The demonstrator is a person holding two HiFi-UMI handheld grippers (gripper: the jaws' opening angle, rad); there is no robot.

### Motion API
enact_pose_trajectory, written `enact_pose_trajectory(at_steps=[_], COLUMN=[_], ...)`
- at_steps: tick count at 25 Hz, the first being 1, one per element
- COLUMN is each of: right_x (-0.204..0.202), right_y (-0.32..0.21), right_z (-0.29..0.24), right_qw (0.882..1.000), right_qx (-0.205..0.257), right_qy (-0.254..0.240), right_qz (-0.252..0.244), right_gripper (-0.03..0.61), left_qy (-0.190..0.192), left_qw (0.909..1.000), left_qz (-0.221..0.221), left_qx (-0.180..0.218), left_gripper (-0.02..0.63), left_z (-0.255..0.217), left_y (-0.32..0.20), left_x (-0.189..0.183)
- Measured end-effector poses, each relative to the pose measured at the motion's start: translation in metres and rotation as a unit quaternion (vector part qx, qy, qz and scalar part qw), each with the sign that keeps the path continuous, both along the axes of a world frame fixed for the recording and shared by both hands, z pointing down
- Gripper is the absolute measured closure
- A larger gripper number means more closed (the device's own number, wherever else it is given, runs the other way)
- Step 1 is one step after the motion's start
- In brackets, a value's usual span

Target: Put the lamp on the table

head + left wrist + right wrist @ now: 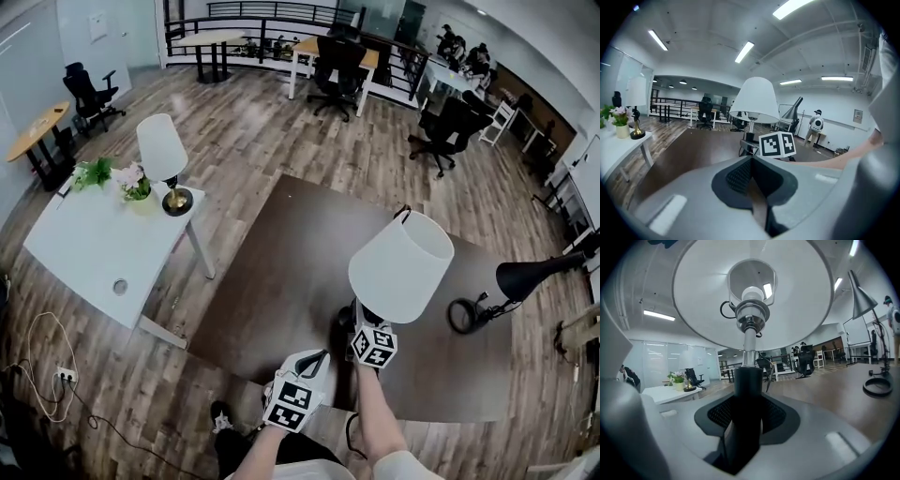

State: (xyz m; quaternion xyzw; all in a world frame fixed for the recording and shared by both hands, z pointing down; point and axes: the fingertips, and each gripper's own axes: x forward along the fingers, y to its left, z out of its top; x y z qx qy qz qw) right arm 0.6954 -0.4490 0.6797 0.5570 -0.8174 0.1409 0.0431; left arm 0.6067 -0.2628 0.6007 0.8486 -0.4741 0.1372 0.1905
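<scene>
My left gripper point(751, 163) is nearest, its jaws pressed together with nothing between them. Just beyond it, my right gripper point(747, 416) has its jaws clamped on the dark stem of the lamp point(401, 267). I hold the lamp upright in the air over the brown rug point(281, 253), its white shade above my jaws. A black floor lamp point(525, 277) stands on the rug to my right. Well apart, to my left, is the white surface point(80, 253). It carries a second white-shaded lamp point(161, 150) just beside a pot of flowers point(134, 183).
</scene>
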Motion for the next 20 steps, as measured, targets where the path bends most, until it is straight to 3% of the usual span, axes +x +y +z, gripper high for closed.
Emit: enact_pose_trajectory(at_steps=[9,20], right_x=[-0.007,-0.001], right_y=[0.012,0.033], right_z=[0.035,0.038], right_qw=[0.998,0.995], right_qx=[-0.012,-0.008], right_qy=[0.051,0.065], right_qz=[0.026,0.07], right_gripper=[0.405,0.411], left_qy=[0.012,0.016], left_qw=[0.9998,0.9998], left_qz=[-0.007,0.007], left_qx=[-0.013,-0.01], left_gripper=[0.614,0.614], left_z=[0.016,0.012], left_y=[0.025,0.057], left_x=[-0.021,-0.04])
